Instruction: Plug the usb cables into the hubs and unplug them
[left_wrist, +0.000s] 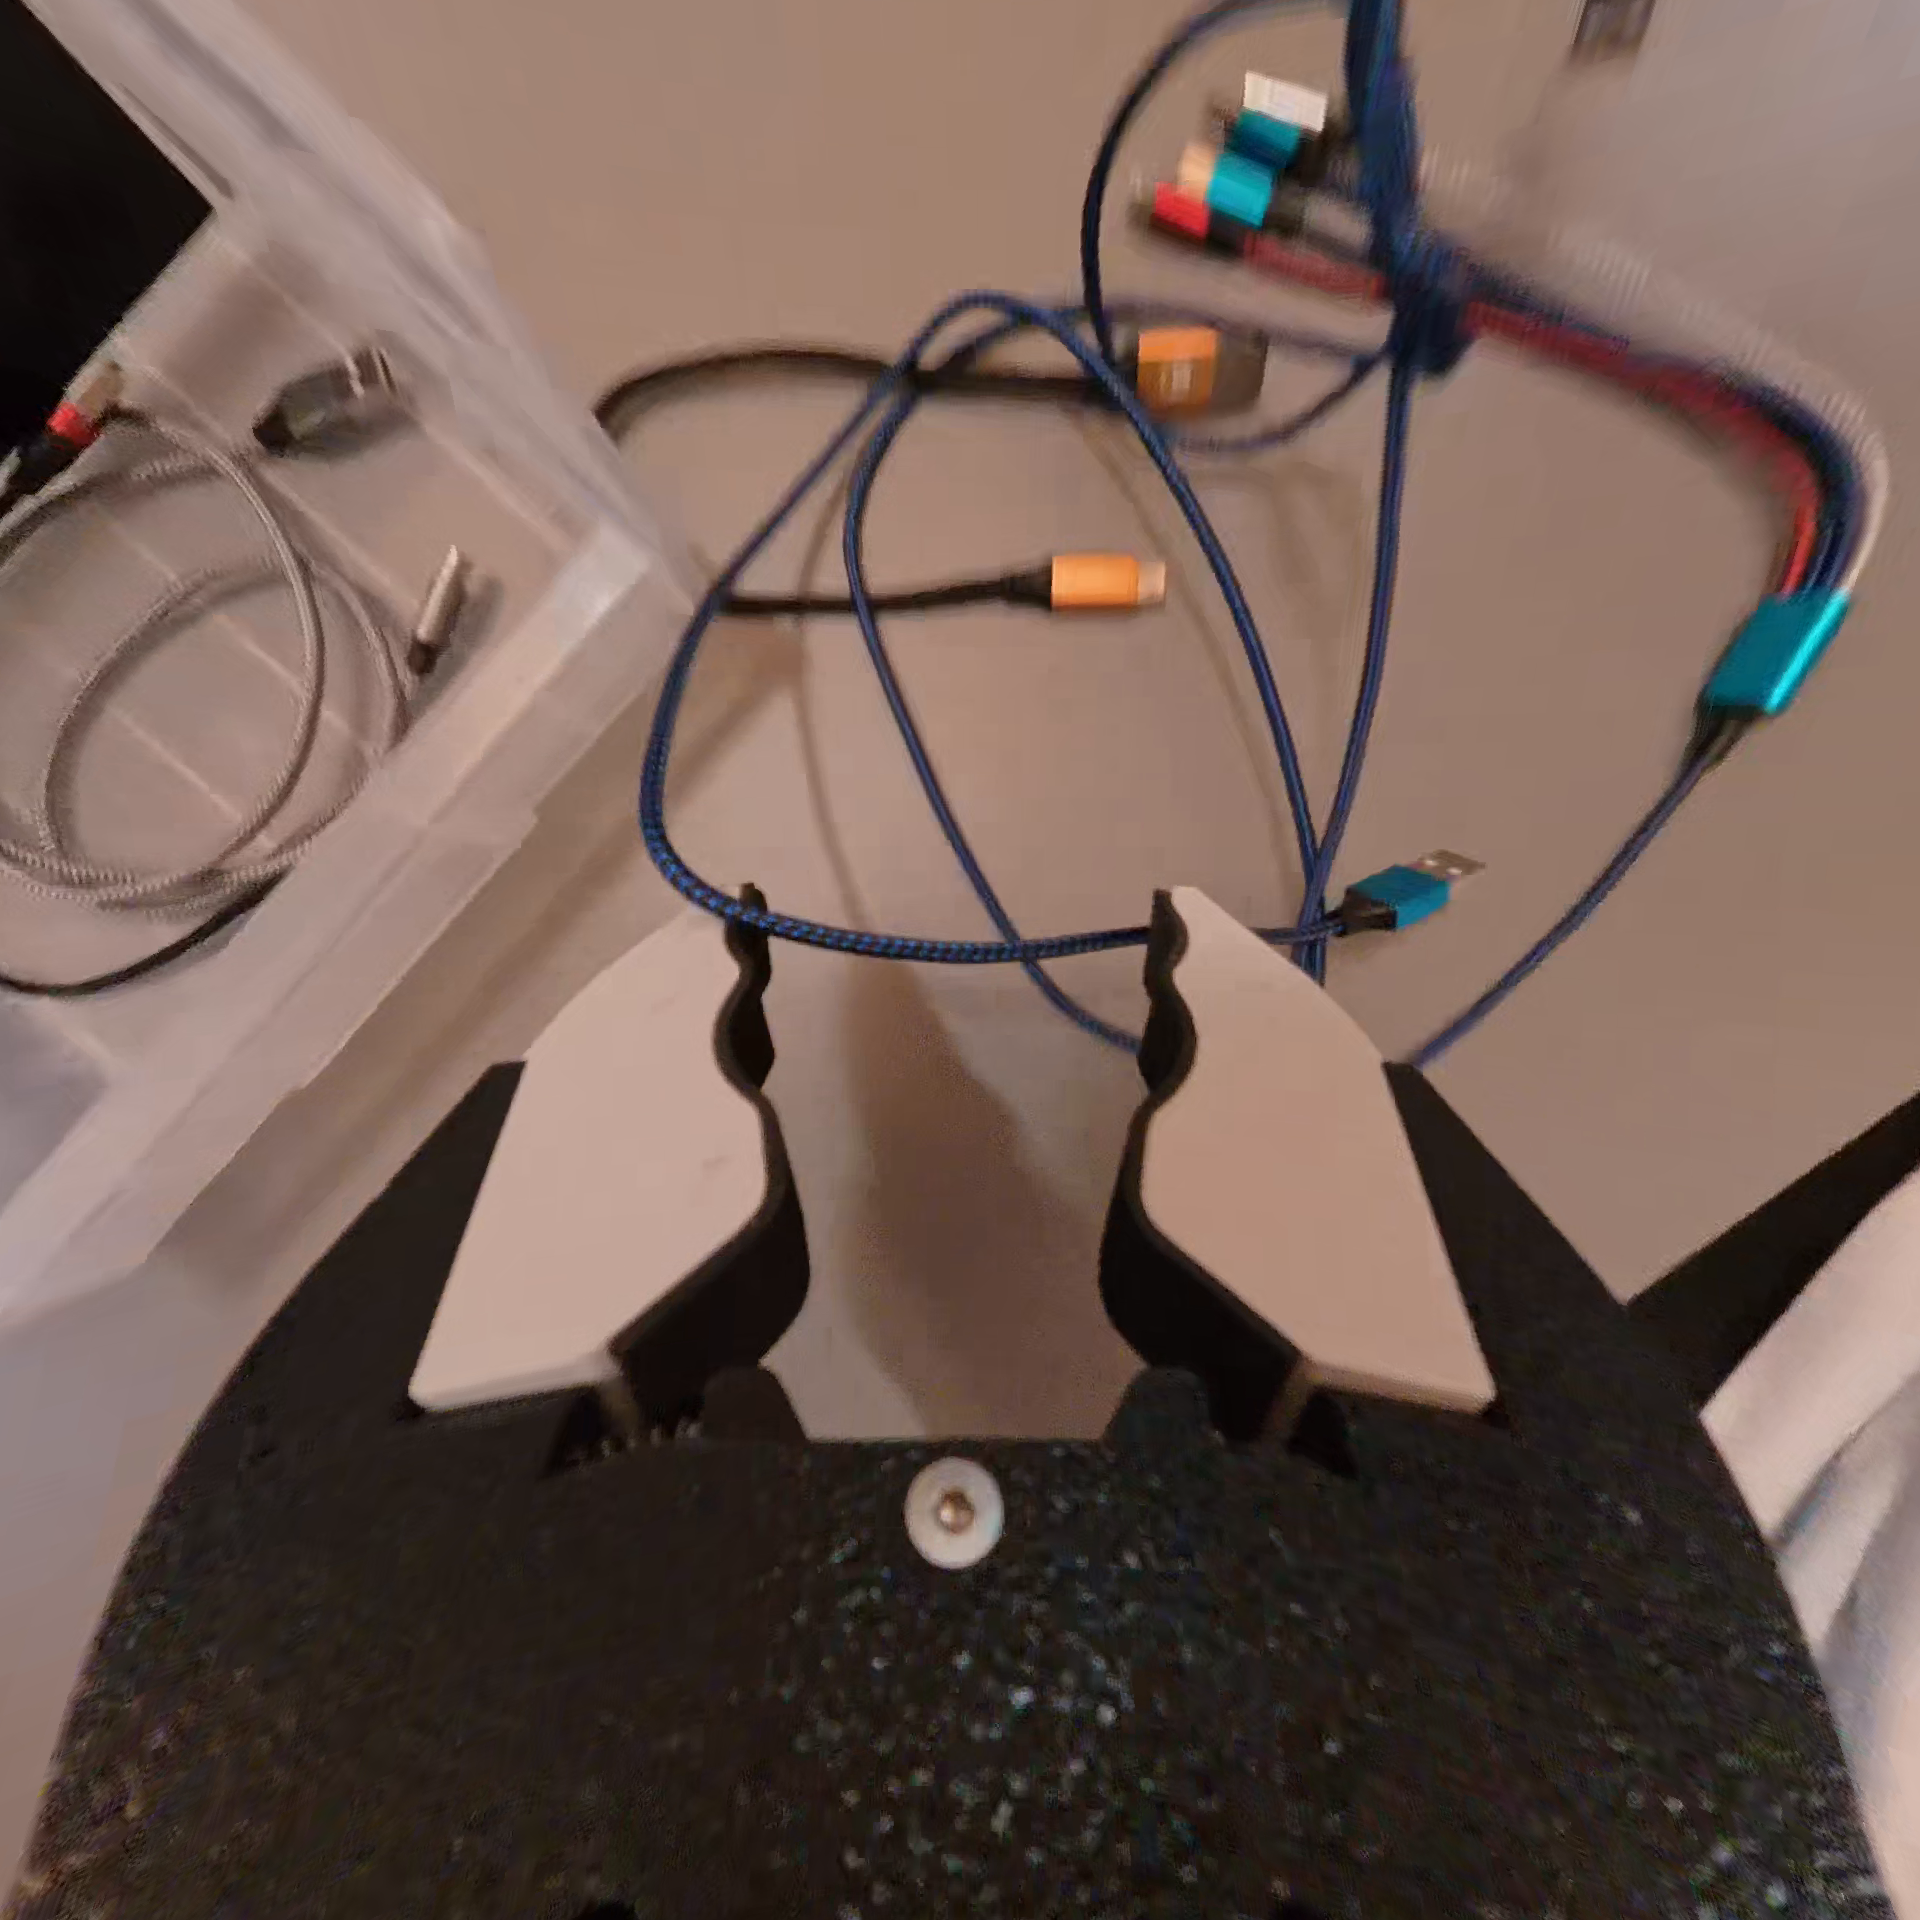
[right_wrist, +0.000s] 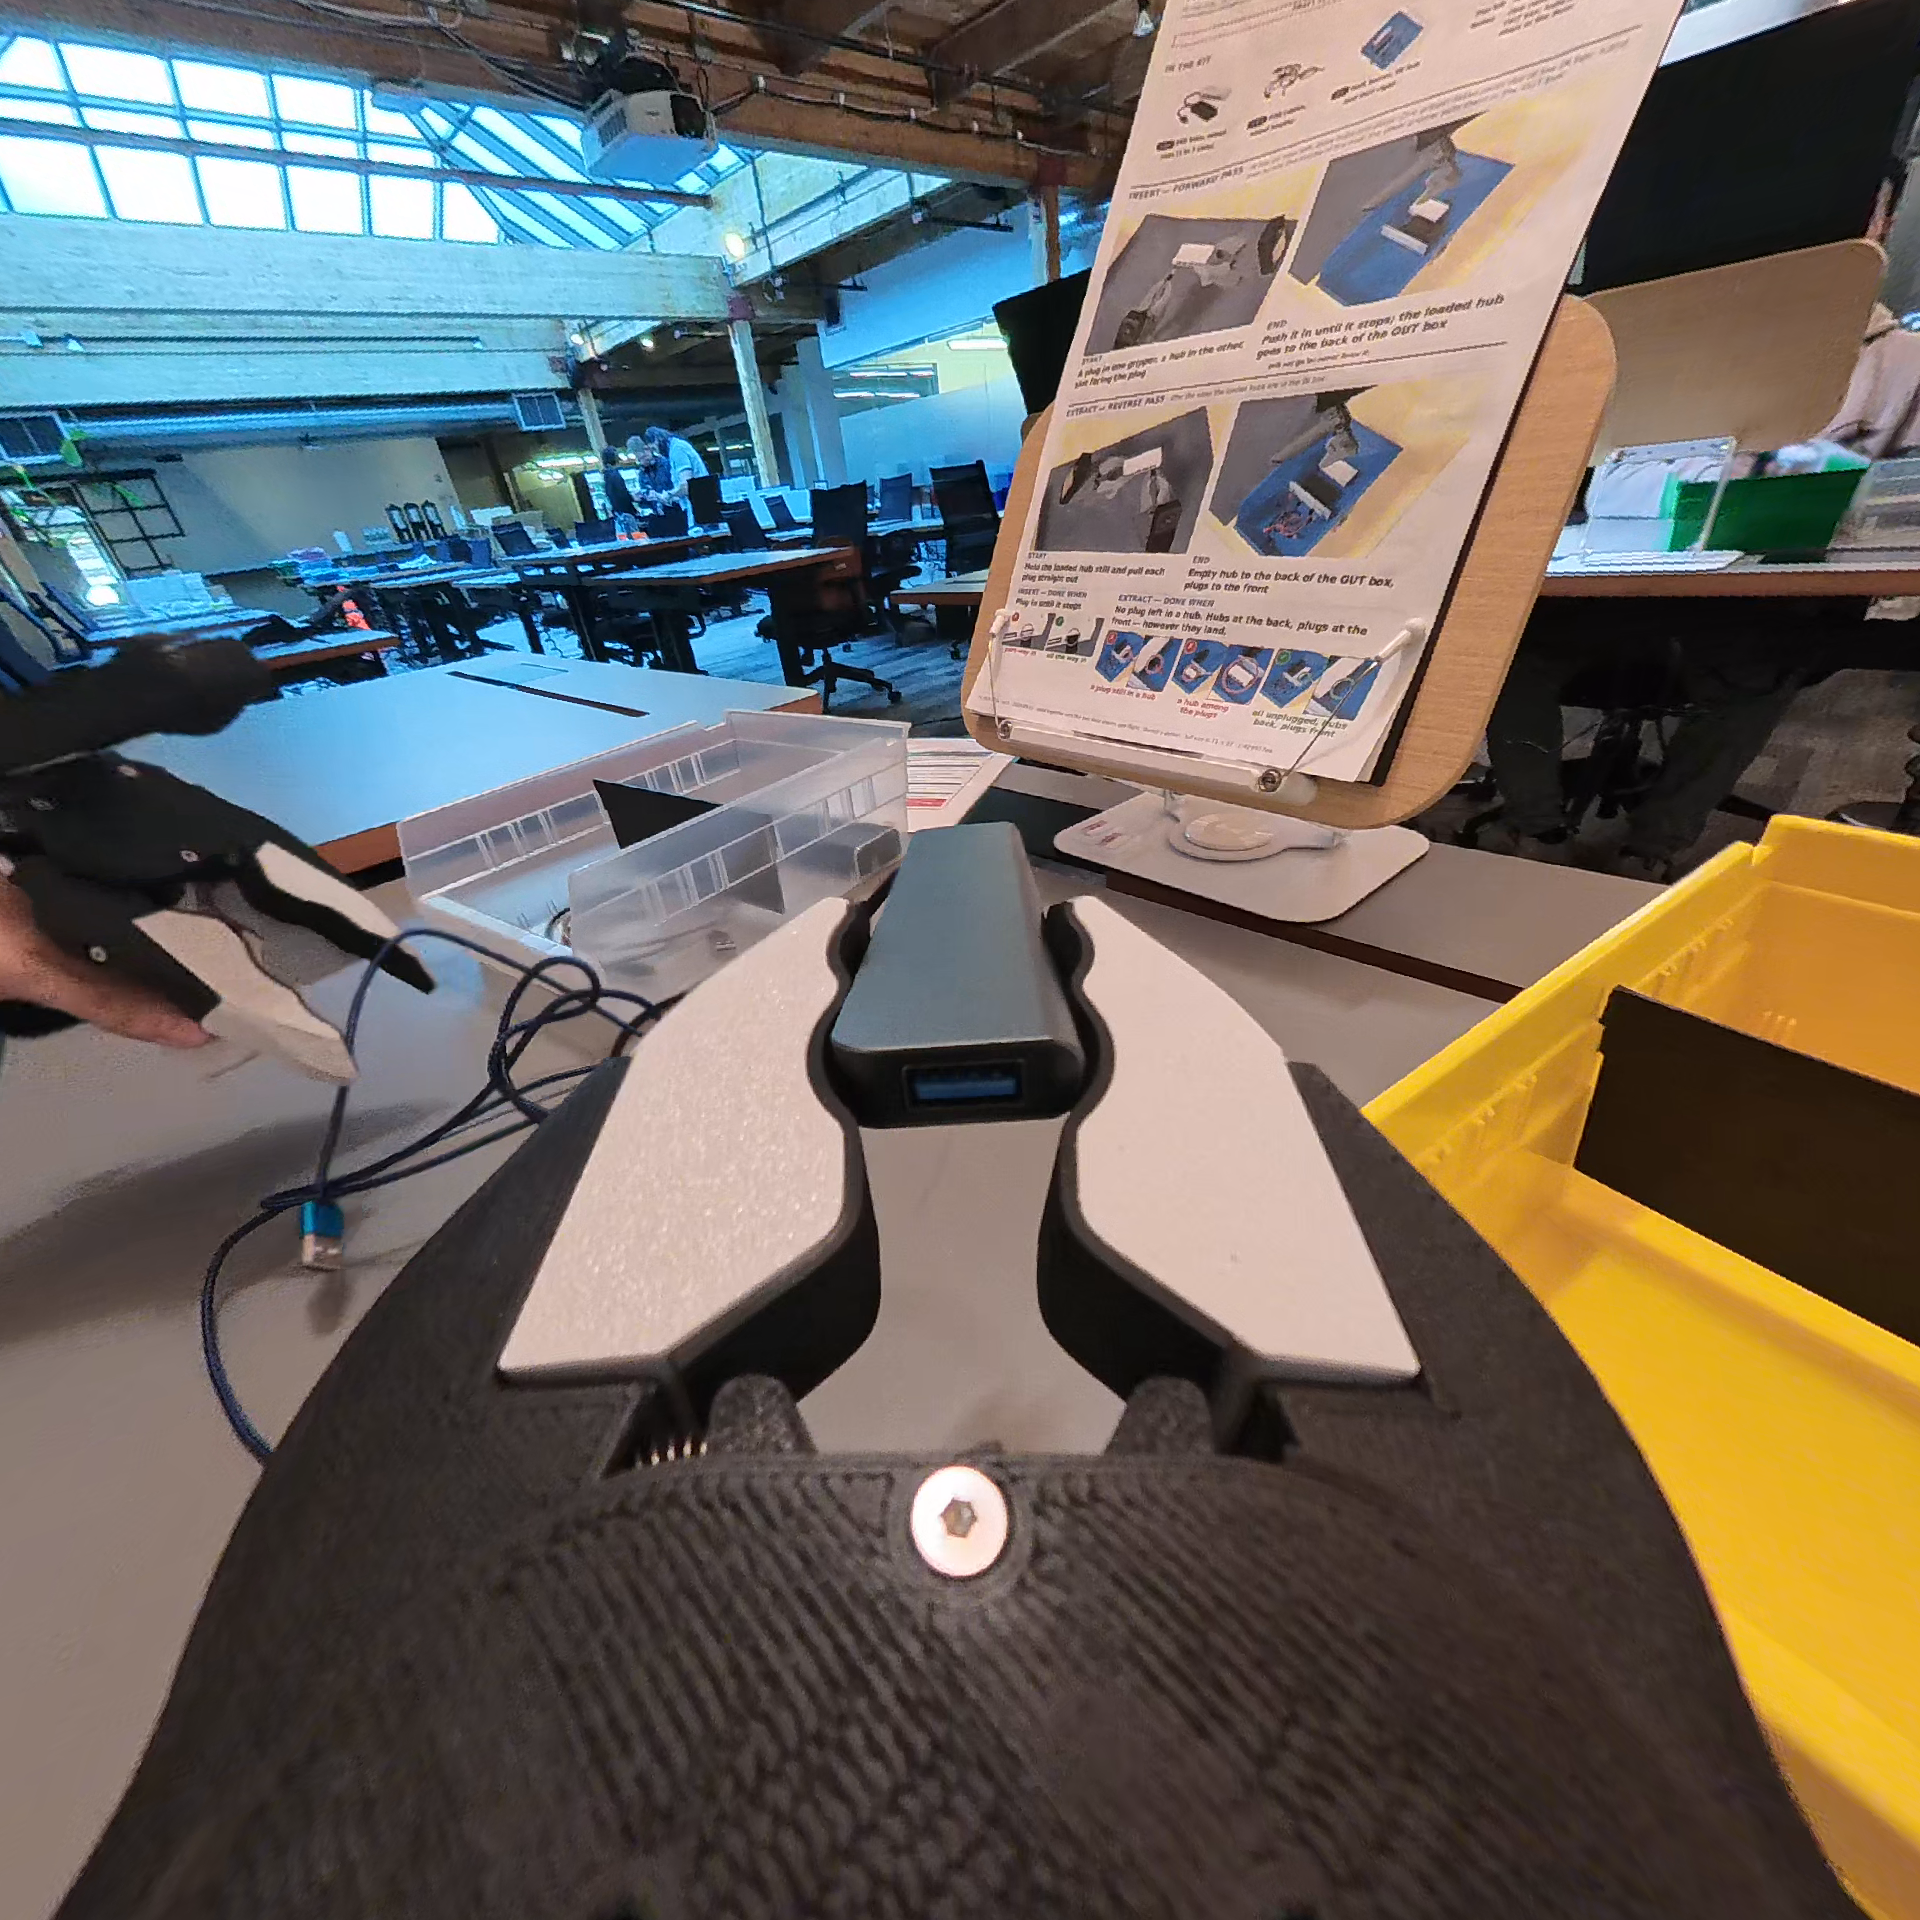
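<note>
Two grippers in play, and we have very different pictures from each. Our right gripper (right_wrist: 956, 914) has its jaws clamped on a dark grey hub (right_wrist: 956, 966), held lengthwise between the fingers with its blue port facing back at our camera, up above the grey table (right_wrist: 125, 1143). Just to our right sits a yellow bin (right_wrist: 1714, 1351) with a black divider inside it. Ahead of the hub we see a clear plastic tray (right_wrist: 665, 831), and beyond that a printed instruction sheet (right_wrist: 1278, 395) propped on a wooden stand.

Over on the left, our left gripper (left_wrist: 956, 925) has its jaws standing apart, and a blue braided cable (left_wrist: 935, 945) runs straight across the gap at the fingertips; whether it is touching the tips or lying below them we cannot tell. That cable ends just past the right finger in a teal USB plug (left_wrist: 1403, 896) with a bare metal tip. From the right wrist view we pick out the same gripper angled down toward the table, with the blue cable trailing under it.

Farther out on the table lies an orange-tipped black cable (left_wrist: 1101, 580), and at the far edge a blurred cluster of teal and red plugs (left_wrist: 1236, 171). Inside the clear tray on our left we see coiled grey cables (left_wrist: 208, 748).
</note>
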